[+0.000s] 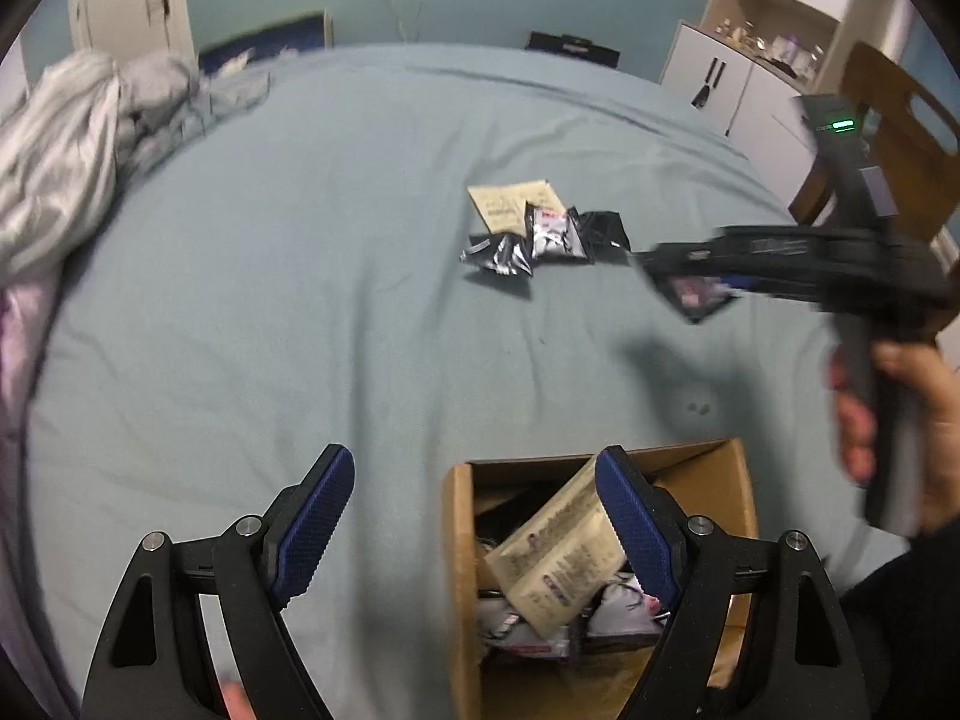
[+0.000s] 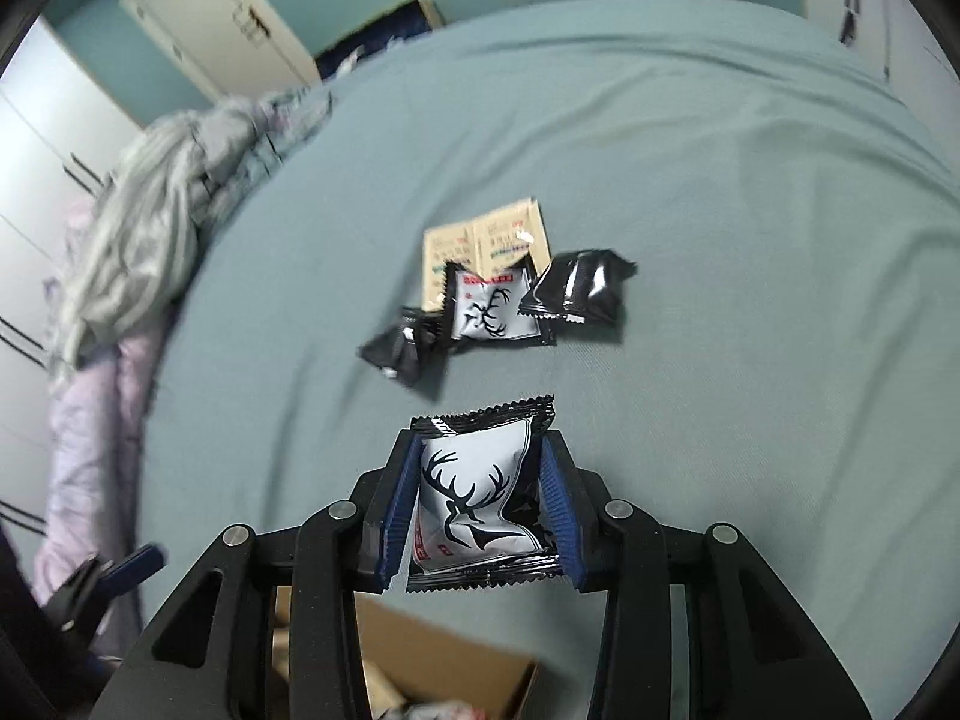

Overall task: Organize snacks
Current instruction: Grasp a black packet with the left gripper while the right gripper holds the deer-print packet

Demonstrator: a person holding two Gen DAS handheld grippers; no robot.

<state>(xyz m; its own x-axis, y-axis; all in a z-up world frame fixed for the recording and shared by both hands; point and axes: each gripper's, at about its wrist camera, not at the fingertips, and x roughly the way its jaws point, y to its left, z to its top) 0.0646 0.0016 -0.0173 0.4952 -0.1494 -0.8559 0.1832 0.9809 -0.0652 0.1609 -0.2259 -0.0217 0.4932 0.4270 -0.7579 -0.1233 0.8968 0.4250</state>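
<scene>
The left gripper (image 1: 474,531) is held with its 2 blue-padded fingers (image 1: 312,525) spread wide, nothing between them. The right gripper (image 2: 480,501), gripped by a bare hand (image 1: 900,414), is clamped on a deer-print snack packet (image 2: 474,498).

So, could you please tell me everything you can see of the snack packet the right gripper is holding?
The glossy white-and-black foil snack packet bears a black antlered stag print and small red marks, with crimped, serrated black ends. It looks puffed and slightly creased. The right gripper holds it, jaws closed on its two sides, above the blue-green bedsheet.
</scene>
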